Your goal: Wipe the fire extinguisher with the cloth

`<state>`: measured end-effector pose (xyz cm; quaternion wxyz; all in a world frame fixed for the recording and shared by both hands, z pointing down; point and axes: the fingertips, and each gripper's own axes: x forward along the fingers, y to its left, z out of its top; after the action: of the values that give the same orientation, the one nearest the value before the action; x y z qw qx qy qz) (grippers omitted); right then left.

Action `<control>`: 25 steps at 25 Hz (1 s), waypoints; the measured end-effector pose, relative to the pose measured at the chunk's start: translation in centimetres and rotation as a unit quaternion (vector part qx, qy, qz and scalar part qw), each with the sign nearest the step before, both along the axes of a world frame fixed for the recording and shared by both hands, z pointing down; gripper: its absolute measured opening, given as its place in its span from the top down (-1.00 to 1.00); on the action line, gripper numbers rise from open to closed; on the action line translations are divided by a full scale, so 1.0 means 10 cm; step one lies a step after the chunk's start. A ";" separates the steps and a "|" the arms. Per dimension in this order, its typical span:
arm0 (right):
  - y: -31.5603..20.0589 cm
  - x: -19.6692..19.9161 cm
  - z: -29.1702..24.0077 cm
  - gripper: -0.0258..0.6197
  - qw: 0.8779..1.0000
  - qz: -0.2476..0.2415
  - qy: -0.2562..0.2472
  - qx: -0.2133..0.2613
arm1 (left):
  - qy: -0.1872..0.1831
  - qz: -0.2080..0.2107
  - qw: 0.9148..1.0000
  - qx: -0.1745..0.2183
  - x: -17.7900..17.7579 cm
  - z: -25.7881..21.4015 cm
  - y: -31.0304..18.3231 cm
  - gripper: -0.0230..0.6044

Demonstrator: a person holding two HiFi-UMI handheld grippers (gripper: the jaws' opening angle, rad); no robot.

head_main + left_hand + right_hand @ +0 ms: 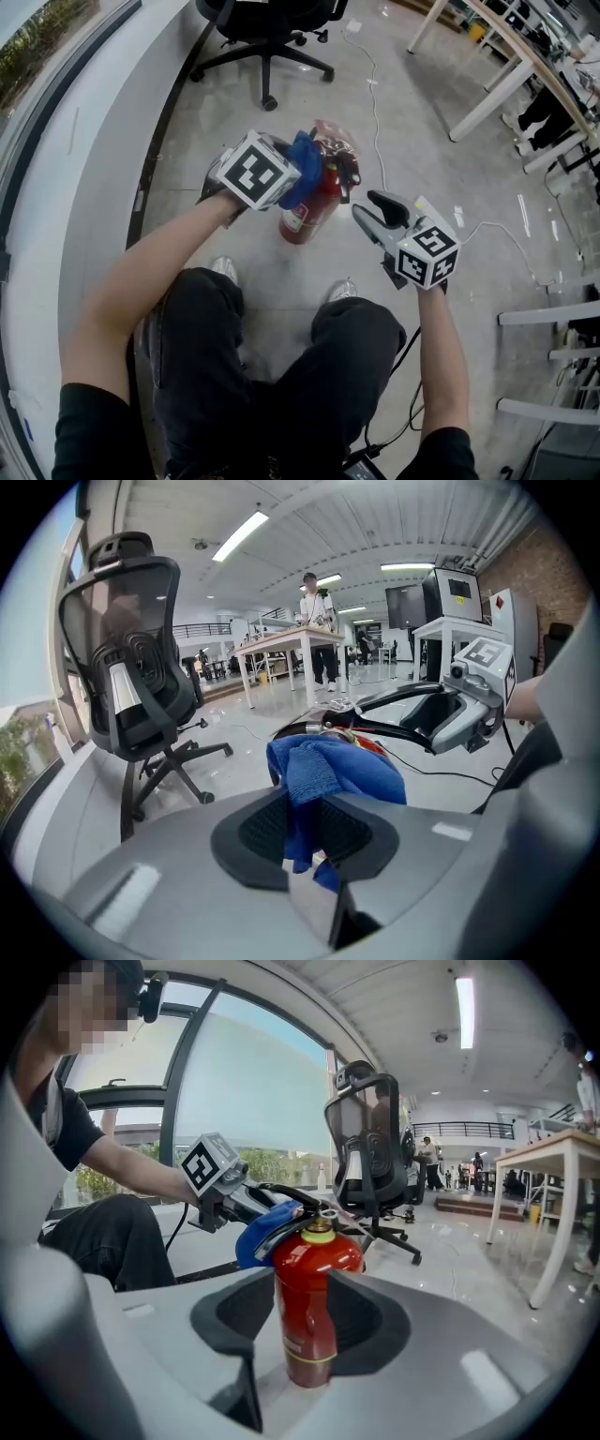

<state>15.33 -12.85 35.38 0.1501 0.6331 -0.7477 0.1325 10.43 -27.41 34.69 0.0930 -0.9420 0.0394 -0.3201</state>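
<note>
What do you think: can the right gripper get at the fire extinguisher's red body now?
Probably yes. The right gripper has its jaws open, with the upright fire extinguisher straight ahead and nothing between. The left gripper holds the cloth up at its top.

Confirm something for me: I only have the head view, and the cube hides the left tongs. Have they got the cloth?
Observer: Yes. In the left gripper view the left tongs are shut on the cloth, with a fold pinched between the pads.
Operator: And the right tongs?
Observer: The right tongs are open. The extinguisher shows upright in the gap between them, with clear space on both sides.
Operator: Where is the cloth on it?
Observer: The right gripper view shows it bunched against the extinguisher's top. The red body below is uncovered.
</note>
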 end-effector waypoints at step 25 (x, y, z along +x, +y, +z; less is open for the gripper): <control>-0.11 0.51 -0.13 0.61 0.998 0.067 0.012 0.001 | 0.000 0.058 0.998 -0.016 0.61 0.12 -0.30 0.74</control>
<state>20.40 -13.97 34.06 0.1492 0.6835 -0.7018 0.1344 16.53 -30.42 35.89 0.0963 -0.9442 -0.0203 -0.3144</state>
